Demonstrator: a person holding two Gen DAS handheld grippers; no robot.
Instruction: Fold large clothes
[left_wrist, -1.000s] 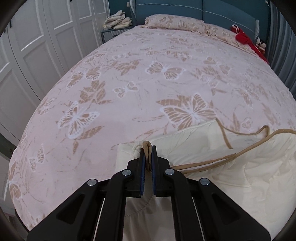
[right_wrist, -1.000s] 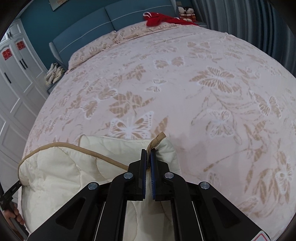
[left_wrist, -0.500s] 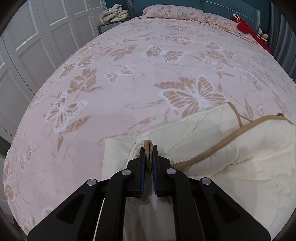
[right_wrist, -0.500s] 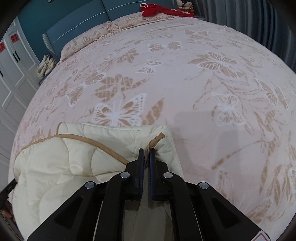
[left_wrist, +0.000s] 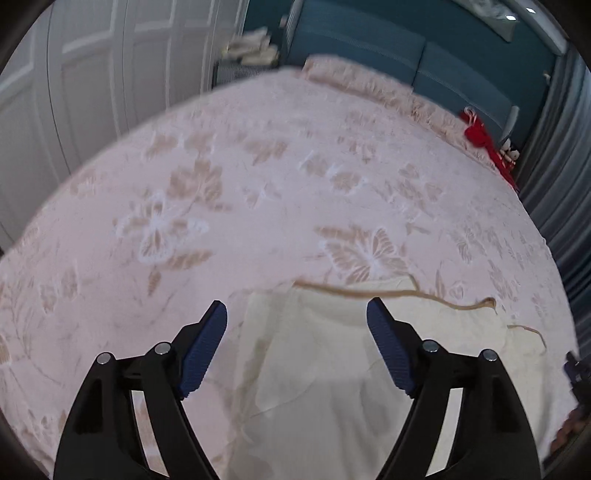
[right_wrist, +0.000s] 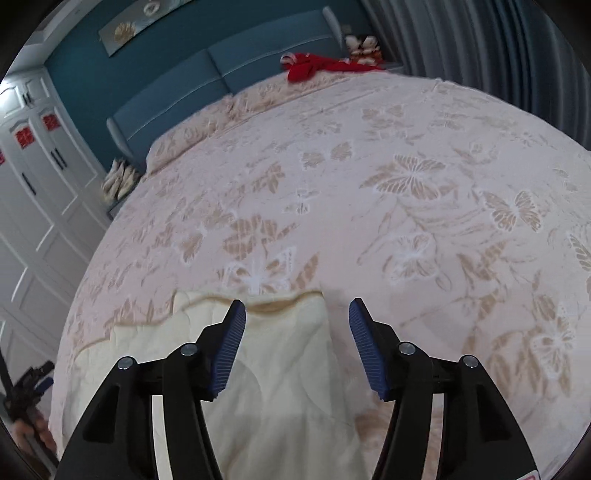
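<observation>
A cream quilted cover (left_wrist: 314, 369) with tan piping lies folded near the front of the bed (left_wrist: 258, 184). My left gripper (left_wrist: 297, 314) hovers above its left corner, jaws opening wide, with nothing pressed between the blue pads. In the right wrist view the same cream cover (right_wrist: 280, 369) shows its tan-edged right corner lying flat. My right gripper (right_wrist: 297, 312) hangs over that corner, jaws also opening, with nothing held. The left wrist view is blurred.
The bed carries a pink butterfly-print spread (right_wrist: 406, 184) with pillows at a blue headboard (right_wrist: 221, 74). A red garment (right_wrist: 314, 66) lies at the far corner. White wardrobe doors (left_wrist: 92, 92) stand to the left, grey curtains (right_wrist: 480, 44) to the right.
Both grippers were shut on the cover's tan-edged corners; now both have let go and opened. The corners dropped flat onto the bed, and both grippers pulled back and up.
</observation>
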